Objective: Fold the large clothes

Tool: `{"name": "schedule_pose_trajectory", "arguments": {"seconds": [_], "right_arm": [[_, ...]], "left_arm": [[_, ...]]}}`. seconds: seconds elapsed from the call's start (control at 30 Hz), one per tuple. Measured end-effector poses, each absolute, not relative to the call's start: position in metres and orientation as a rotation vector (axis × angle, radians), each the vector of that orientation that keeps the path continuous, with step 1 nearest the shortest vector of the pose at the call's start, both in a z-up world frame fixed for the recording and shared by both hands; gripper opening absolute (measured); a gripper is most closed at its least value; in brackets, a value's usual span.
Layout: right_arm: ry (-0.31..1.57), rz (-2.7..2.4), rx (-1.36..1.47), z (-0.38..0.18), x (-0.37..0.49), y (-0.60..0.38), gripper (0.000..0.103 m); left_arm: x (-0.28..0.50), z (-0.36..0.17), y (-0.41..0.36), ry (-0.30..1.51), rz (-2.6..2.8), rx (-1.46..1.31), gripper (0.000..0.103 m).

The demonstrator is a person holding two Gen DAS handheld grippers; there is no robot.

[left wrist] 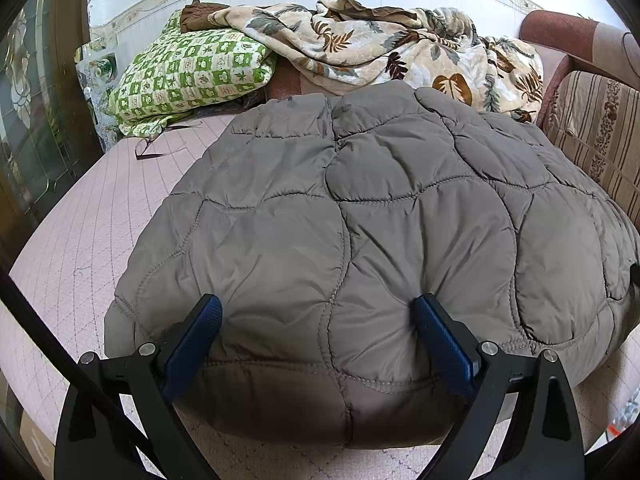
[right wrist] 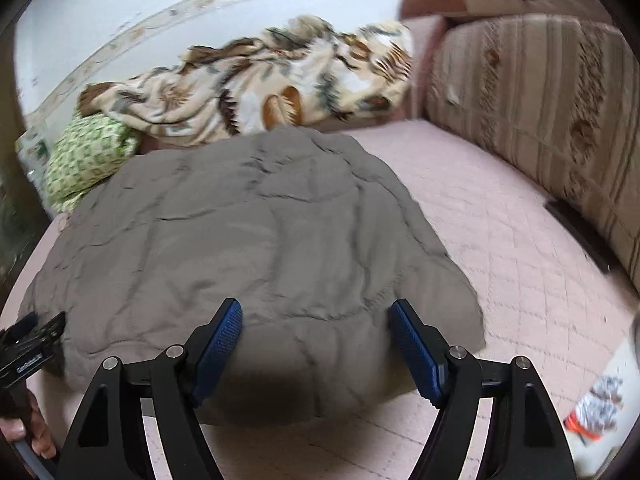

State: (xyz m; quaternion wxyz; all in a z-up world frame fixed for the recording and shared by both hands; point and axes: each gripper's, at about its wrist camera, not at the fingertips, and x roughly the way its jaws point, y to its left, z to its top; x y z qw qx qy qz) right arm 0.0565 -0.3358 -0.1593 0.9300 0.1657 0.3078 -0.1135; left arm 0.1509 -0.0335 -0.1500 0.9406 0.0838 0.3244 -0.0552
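The left gripper has its blue-padded fingers spread wide, closed on nothing, poised over the near hem of the grey quilted jacket. The right gripper is likewise wide apart and empty, its pads hovering above the jacket's near edge (this view is motion-blurred). The jacket lies folded into a rounded bundle on the pink quilted mattress, filling the middle of both views. Beyond it at 12 o'clock sits a rumpled leaf-print blanket; at 10 o'clock a green checked pillow. At 2 o'clock in the left view, a striped headboard cushion borders the mattress. The left gripper shows at 8 o'clock in the right view
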Motion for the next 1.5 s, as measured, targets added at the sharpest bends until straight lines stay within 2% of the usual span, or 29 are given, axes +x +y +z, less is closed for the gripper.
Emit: {"name": "schedule_pose_trajectory", "arguments": {"seconds": [0.27, 0.53, 0.77, 0.87, 1.13, 1.4, 1.5], "right_arm": [[0.695, -0.239, 0.330, -0.172, 0.070, -0.335, 0.083], [0.505, -0.122, 0.147, -0.150, 0.055, -0.271, 0.082], [0.594, -0.027, 0.062, -0.167, 0.073, -0.218, 0.083], [0.647, -0.031, 0.088, -0.178, 0.086, -0.218, 0.085], [0.648, -0.020, 0.077, -0.177, 0.084, -0.219, 0.087], [0.509, -0.033, 0.094, -0.145, 0.044, -0.234, 0.087], [0.526, -0.078, 0.160, -0.148, 0.039, -0.255, 0.087]], "left_arm": [[0.151, -0.150, -0.033, 0.659, -0.112, 0.168, 0.097], [0.131, -0.131, -0.031, 0.585, -0.104, 0.132, 0.097], [0.130, -0.143, -0.037, 0.628, -0.084, 0.177, 0.097], [0.134, -0.148, -0.039, 0.635, -0.078, 0.191, 0.097], [0.130, -0.148, -0.039, 0.622, -0.069, 0.183, 0.097], [0.109, -0.138, -0.043, 0.594, -0.078, 0.172, 0.097], [0.108, -0.142, -0.042, 0.620, -0.076, 0.168, 0.097]]}}
